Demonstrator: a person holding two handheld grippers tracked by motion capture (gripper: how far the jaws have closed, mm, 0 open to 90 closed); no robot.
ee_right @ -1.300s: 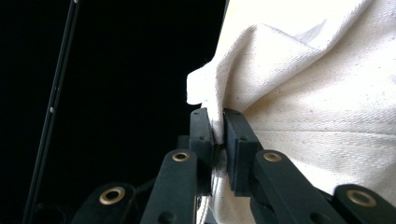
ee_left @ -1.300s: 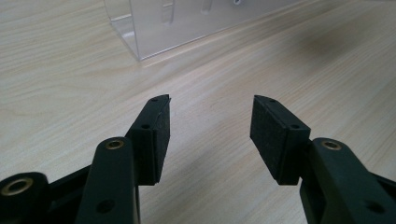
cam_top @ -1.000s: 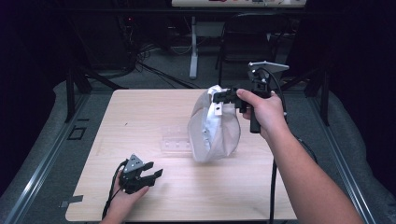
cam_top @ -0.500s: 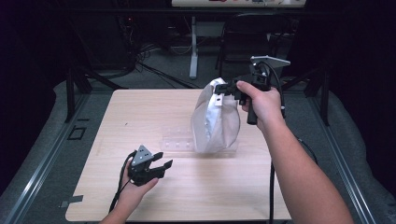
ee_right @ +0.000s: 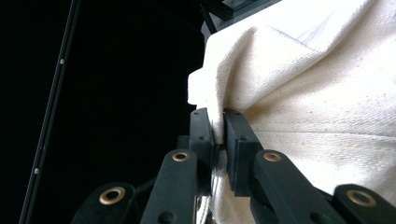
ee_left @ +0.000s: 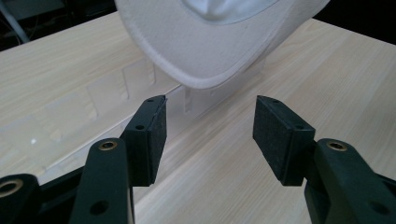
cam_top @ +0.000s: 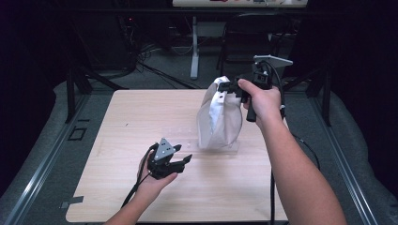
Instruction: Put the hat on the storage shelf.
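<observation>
Cream canvas makes up the hat (cam_top: 219, 115), which is held up on edge above the bench (cam_top: 141, 117), its crown pinched at the top by the right hand-held gripper (cam_top: 228, 87), whose jaws are clamped on a fold of cloth. The brim (ee_left: 205, 56) hangs lowest, just over a clear plastic stand (cam_top: 220, 146) on the bench. The hat is judged light and soft in the crown, stiffer at the stitched brim; the brim edge would give the firmer hold. Its long axis runs roughly vertical, the opening turned toward the person's left. The left hand-held gripper (ee_left: 208, 123) is held low, jaws wide apart and empty, aimed at the brim.
</observation>
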